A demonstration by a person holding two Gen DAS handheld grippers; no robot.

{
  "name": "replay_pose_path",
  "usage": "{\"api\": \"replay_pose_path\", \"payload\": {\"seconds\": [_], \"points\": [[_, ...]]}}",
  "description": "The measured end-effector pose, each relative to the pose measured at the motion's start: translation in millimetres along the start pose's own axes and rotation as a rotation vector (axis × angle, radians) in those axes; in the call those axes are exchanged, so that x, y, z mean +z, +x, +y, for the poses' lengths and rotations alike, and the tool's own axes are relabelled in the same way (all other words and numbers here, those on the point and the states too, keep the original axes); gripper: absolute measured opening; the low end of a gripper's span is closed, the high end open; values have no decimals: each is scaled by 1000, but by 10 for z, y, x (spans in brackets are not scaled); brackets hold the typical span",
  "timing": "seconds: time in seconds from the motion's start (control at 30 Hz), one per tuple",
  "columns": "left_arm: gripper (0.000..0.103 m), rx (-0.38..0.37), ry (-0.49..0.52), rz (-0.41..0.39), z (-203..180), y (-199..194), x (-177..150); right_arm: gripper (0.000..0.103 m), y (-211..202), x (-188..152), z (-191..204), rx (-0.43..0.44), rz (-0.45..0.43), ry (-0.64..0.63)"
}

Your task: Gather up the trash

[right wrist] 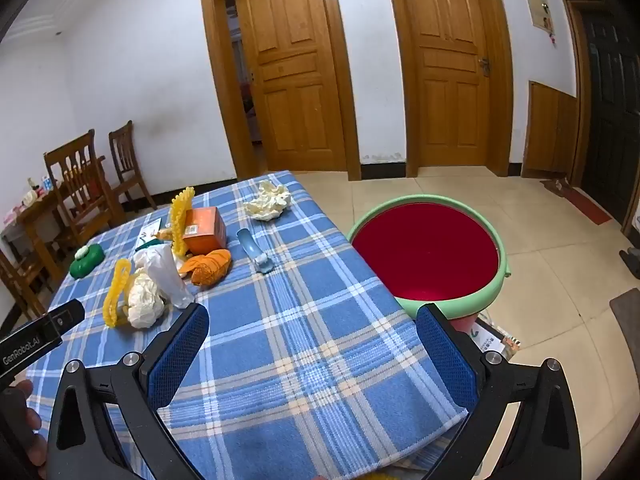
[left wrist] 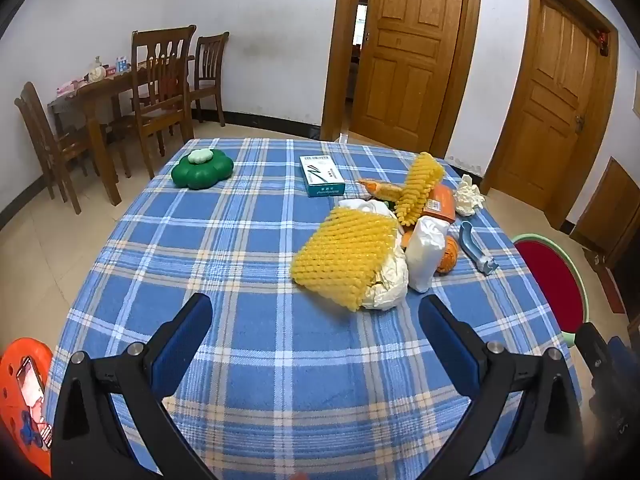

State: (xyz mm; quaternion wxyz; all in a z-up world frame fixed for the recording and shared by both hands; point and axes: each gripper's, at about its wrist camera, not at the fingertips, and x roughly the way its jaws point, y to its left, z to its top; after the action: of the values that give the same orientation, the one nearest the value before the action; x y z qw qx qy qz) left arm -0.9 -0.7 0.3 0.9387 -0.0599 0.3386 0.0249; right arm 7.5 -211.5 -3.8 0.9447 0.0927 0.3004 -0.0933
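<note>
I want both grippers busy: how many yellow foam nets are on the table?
2. One net lies nearest, over crumpled white paper; the other net stands tilted farther back against the orange box. More could hide in the pile.

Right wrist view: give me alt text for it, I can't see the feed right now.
The open, empty right hand-held gripper hovers over a blue plaid table. Trash sits at far left: yellow foam nets, crumpled paper and an orange box. A green-rimmed red basin stands beside the table's right edge.
</note>
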Motion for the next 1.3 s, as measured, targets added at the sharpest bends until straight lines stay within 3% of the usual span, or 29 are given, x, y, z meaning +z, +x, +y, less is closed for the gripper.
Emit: {"api": "replay_pose_path", "payload": {"seconds": [1.3], "points": [[102, -3, -4, 13, 43, 35, -4, 103, -1, -16, 9, -2, 11, -4]]}}
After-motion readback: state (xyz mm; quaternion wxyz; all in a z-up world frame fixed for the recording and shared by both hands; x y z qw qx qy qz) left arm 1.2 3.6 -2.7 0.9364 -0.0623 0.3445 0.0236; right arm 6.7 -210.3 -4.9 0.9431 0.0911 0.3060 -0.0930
